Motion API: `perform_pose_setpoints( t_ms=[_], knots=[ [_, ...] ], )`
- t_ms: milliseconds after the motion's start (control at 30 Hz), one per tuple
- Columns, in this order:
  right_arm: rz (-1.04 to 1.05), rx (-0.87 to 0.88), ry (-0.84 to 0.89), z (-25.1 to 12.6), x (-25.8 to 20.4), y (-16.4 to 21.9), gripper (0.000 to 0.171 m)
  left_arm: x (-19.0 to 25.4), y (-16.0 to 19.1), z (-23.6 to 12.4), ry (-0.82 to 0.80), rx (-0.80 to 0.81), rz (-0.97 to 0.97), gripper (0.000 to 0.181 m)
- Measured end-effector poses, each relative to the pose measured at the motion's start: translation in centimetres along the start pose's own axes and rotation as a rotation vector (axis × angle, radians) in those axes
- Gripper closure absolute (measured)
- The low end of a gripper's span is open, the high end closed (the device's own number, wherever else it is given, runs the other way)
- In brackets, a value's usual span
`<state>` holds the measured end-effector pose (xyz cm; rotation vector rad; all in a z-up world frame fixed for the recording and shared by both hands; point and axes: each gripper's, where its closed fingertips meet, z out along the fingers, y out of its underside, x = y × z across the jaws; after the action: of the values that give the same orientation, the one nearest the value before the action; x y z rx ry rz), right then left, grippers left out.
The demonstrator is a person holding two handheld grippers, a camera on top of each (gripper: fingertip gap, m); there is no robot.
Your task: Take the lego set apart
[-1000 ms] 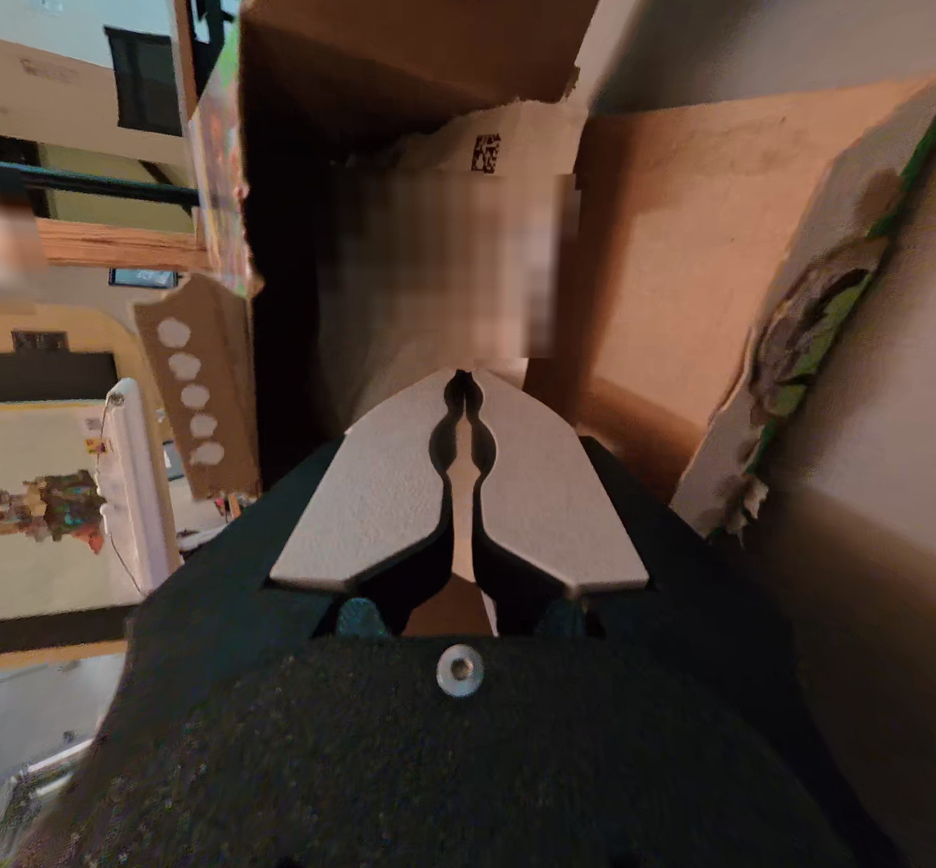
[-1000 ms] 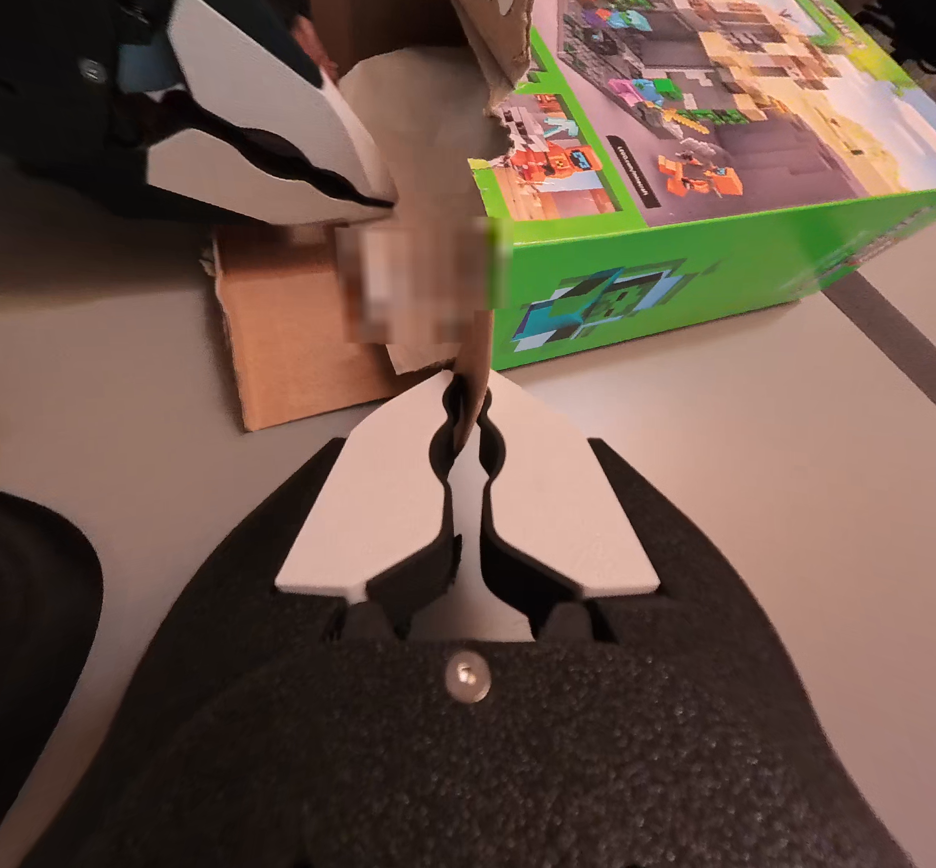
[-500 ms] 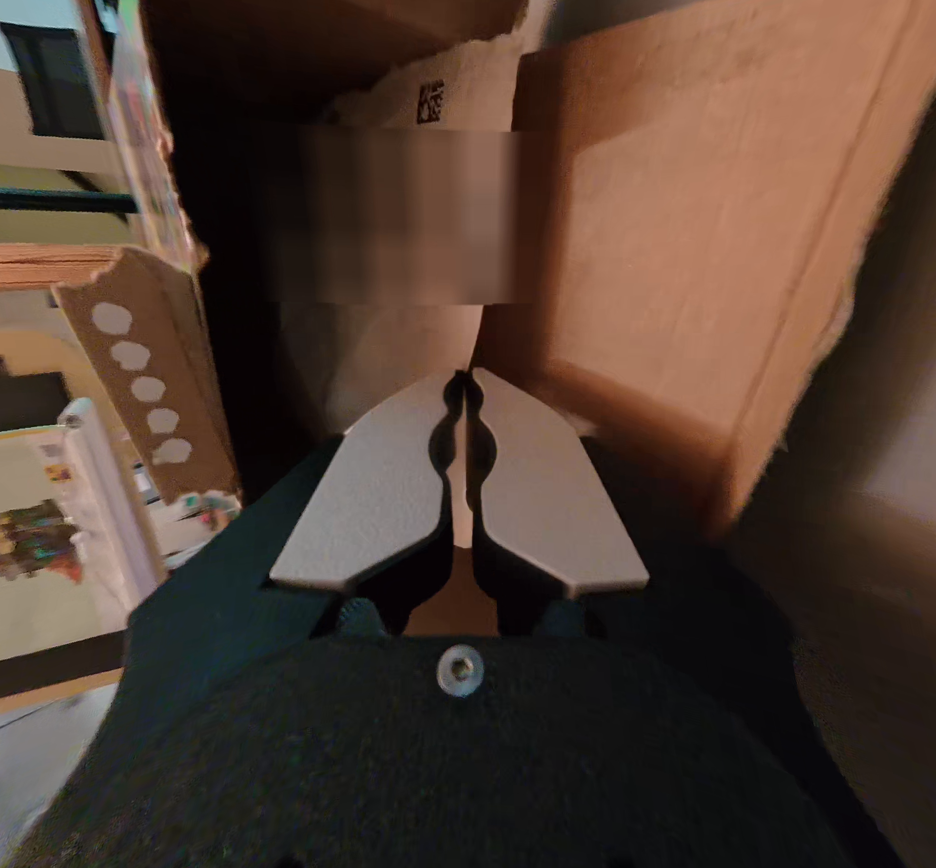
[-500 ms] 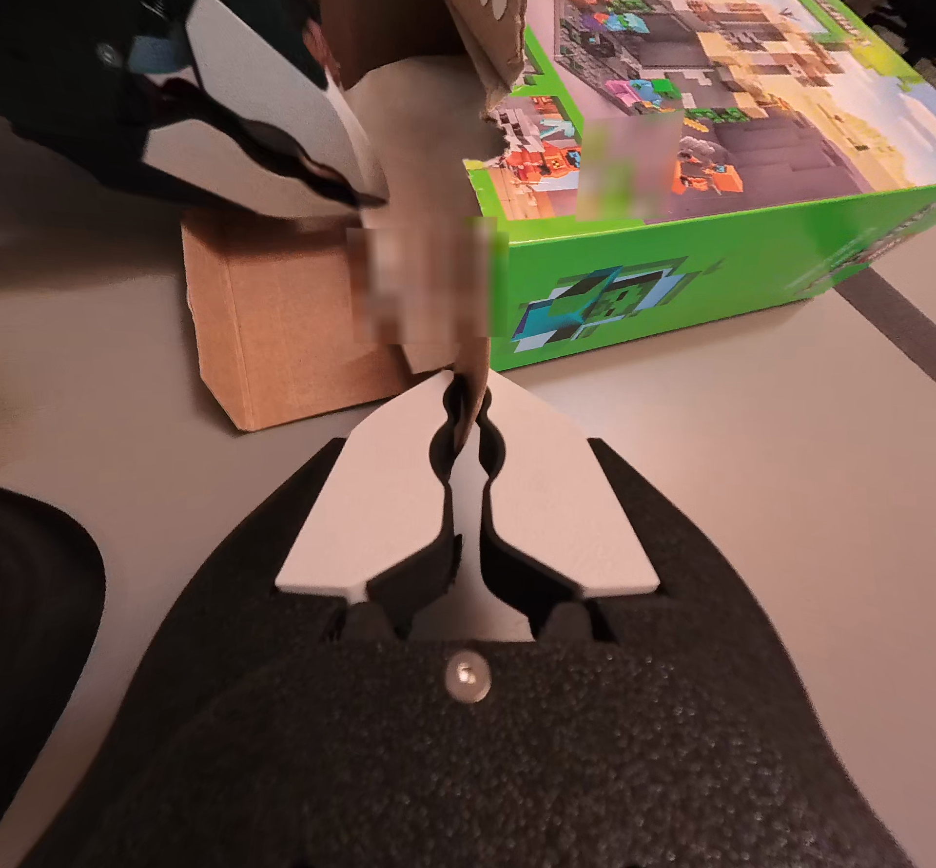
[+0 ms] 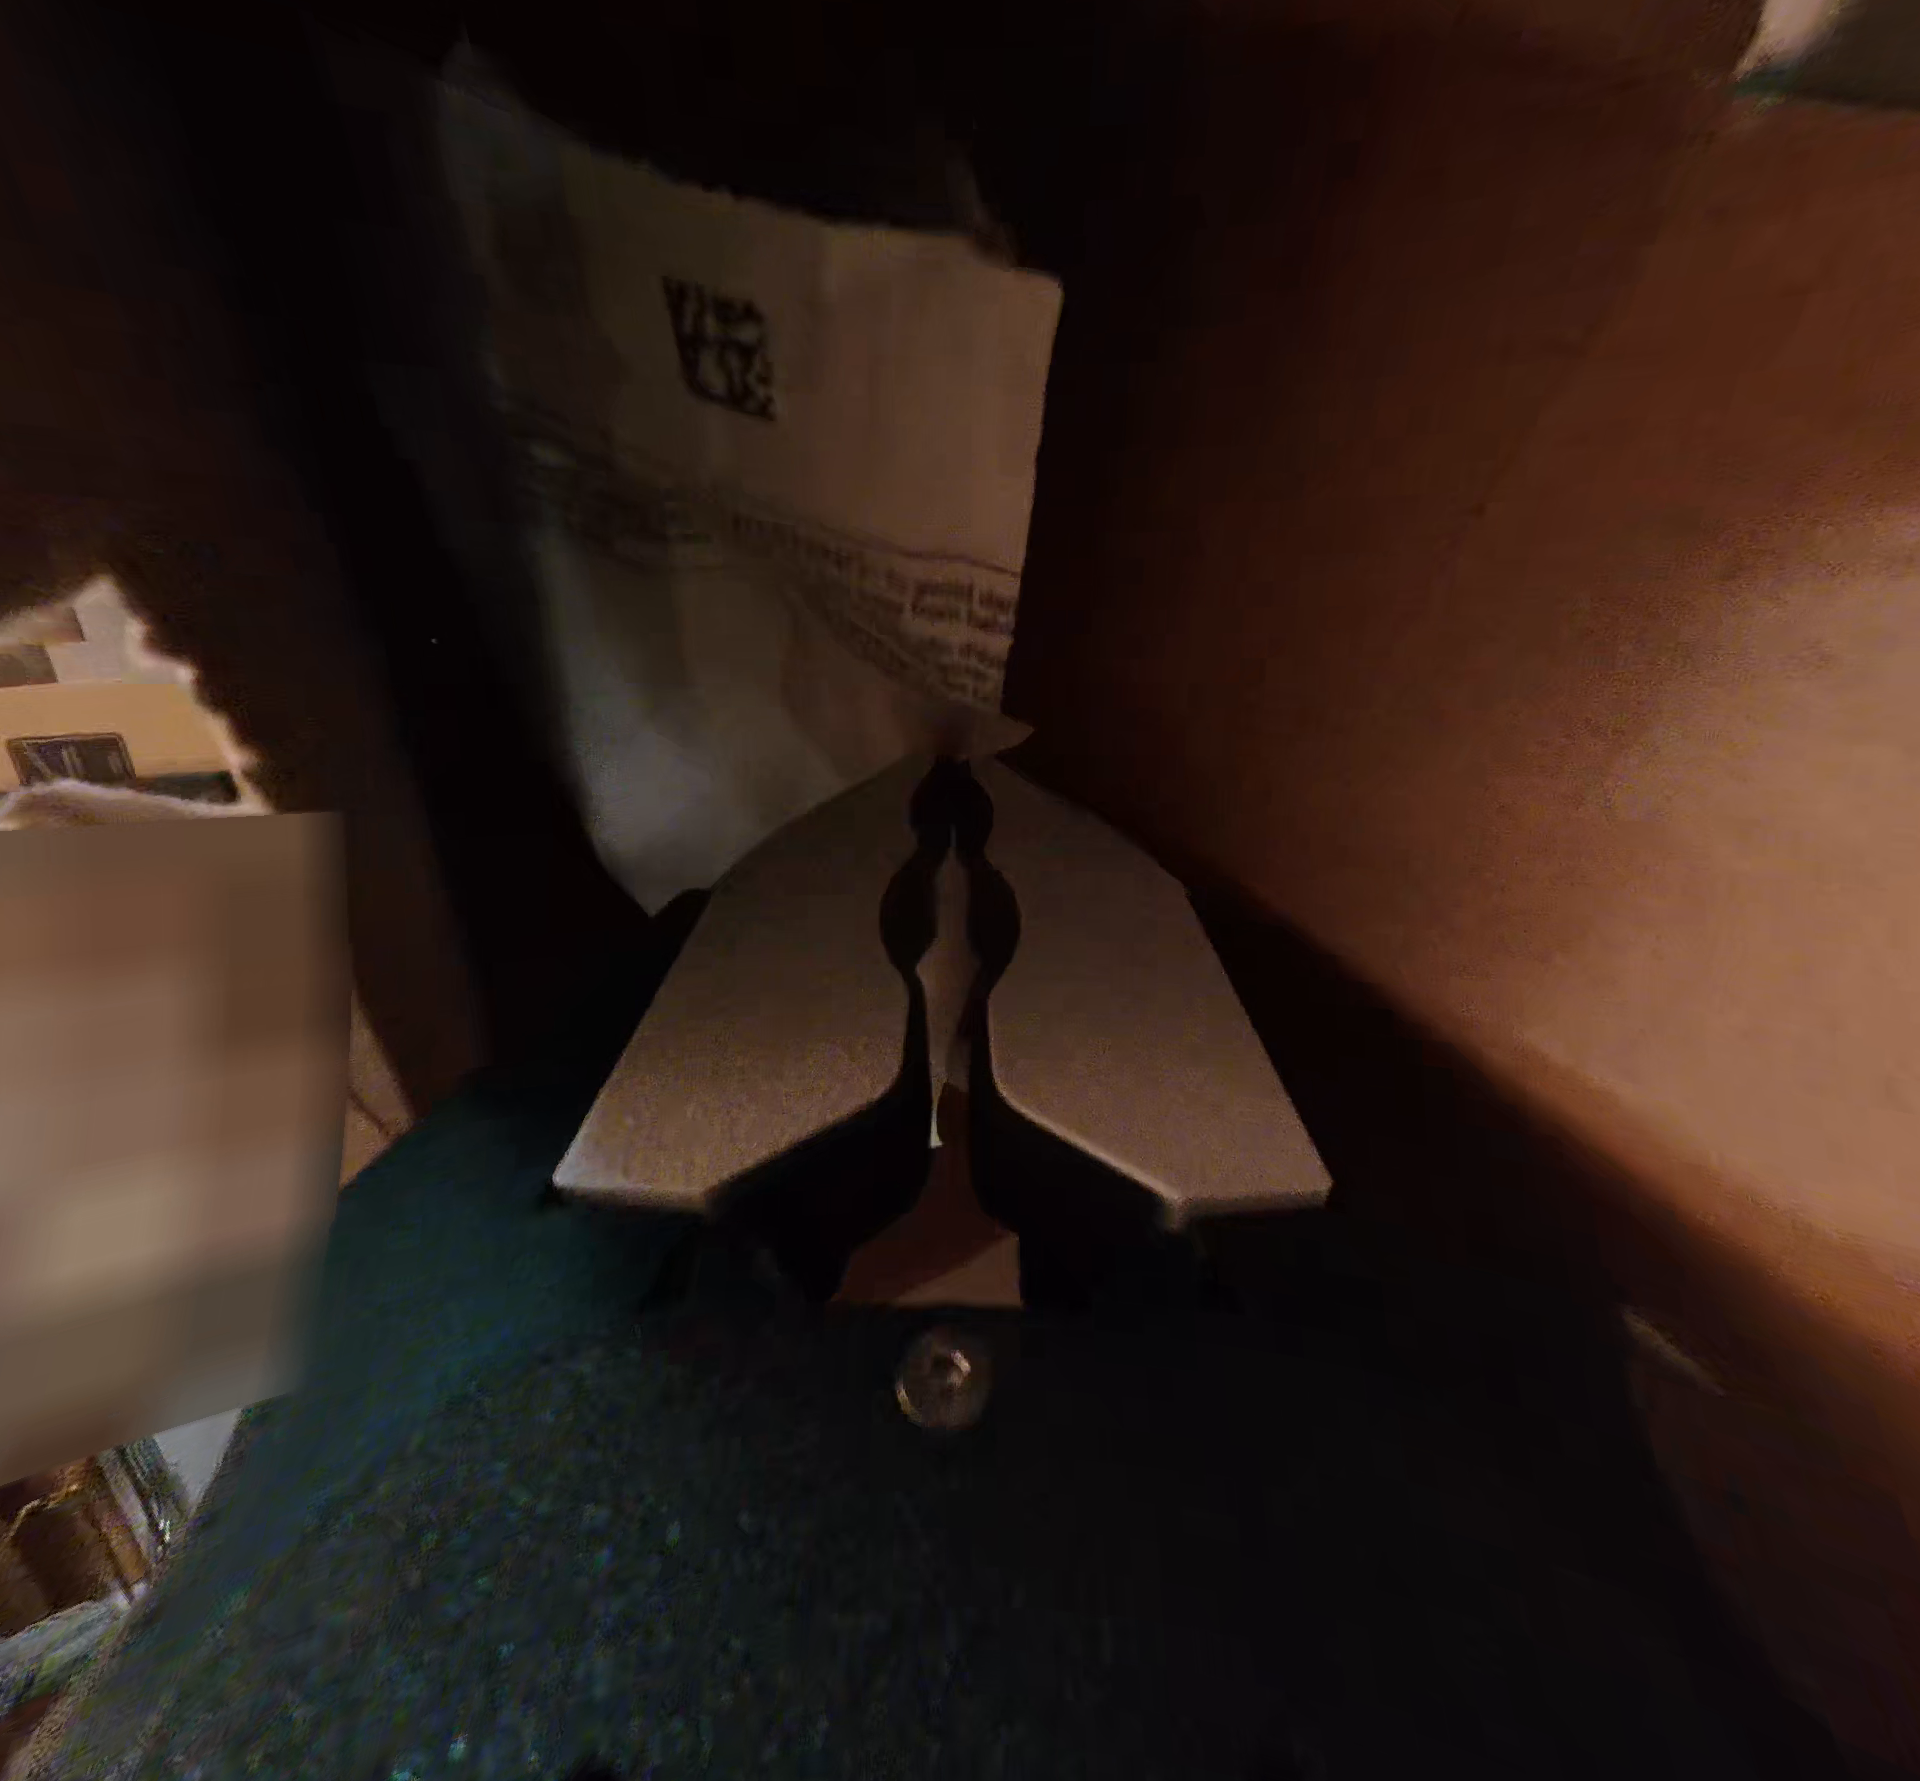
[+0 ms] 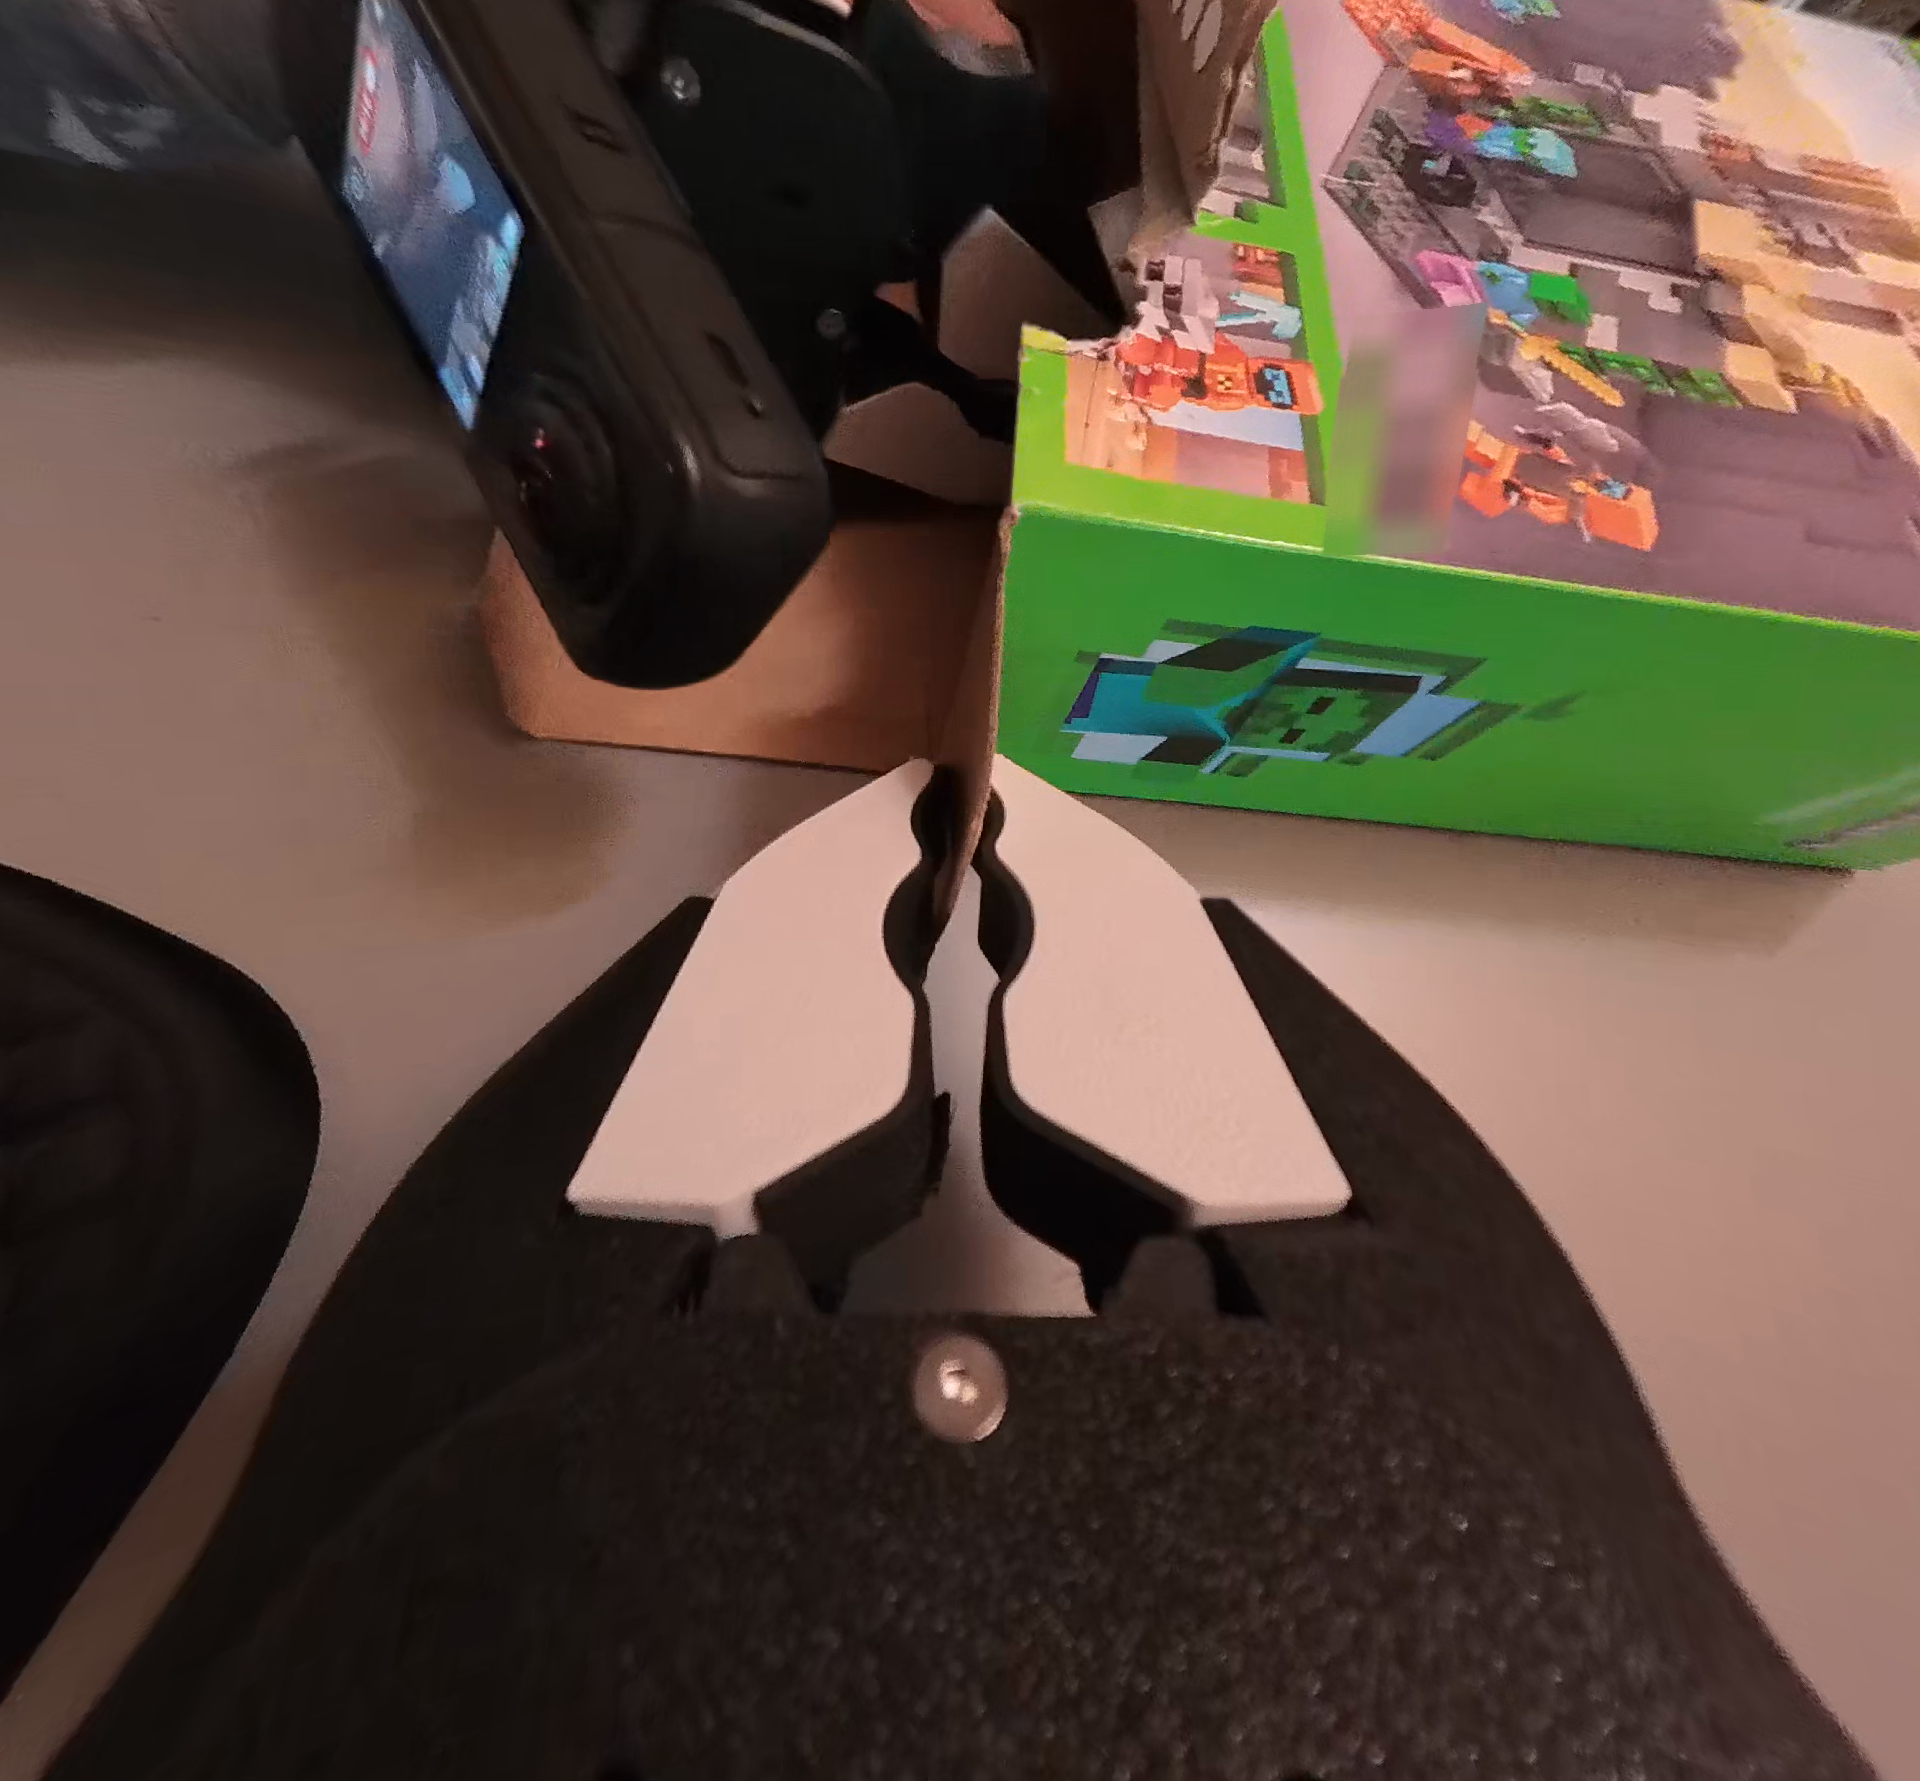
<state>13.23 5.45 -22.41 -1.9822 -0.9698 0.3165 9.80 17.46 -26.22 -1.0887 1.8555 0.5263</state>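
The green lego box [image 6: 1455, 692] lies on the table with its left end open. My right gripper [image 6: 961, 786] is shut on the edge of a brown side flap [image 6: 961, 661] of that end. My left gripper [image 5: 961, 781] reaches inside the dark box and is shut on the corner of a white paper bag [image 5: 790, 505] with black print. In the right wrist view its white fingers [image 6: 904, 427] and black camera [image 6: 582, 360] show at the box mouth. Brown cardboard walls [image 5: 1455, 692] close in on the right.
A torn top flap [image 6: 1195, 17] with white oval spots sticks up above the opening. A brown bottom flap [image 6: 790, 682] lies flat on the pale table [image 6: 1558, 1160]. A black rounded object [image 6: 104, 1160] sits at the left edge. Spacing between my two grippers at the tips: around 12 cm.
My left gripper has moved deeper into the box's open end, still holding the paper bag, and its view has gone dark. My right gripper keeps its hold on the flap.
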Motion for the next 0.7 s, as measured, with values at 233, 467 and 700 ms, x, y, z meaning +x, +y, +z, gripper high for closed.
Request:
perform_pose_setpoints(
  t_ms=[233, 467, 700],
  knots=[
    [0.043, 0.008, 0.011, -0.5, 1.2, 0.6, 0.169, -0.2, -0.6, -1.6, -0.005, 0.077, -0.052, 0.167],
    [0.068, 0.006, 0.034, -0.6, 2.2, 1.0, 0.169, -1.6, -0.5, -6.2, -0.036, 0.167, -0.202, 0.156],
    [0.077, 0.021, 0.066, -0.9, 2.1, 0.9, 0.167, -8.4, 3.4, -13.6, -0.116, 0.300, -0.674, 0.155]
  ],
)
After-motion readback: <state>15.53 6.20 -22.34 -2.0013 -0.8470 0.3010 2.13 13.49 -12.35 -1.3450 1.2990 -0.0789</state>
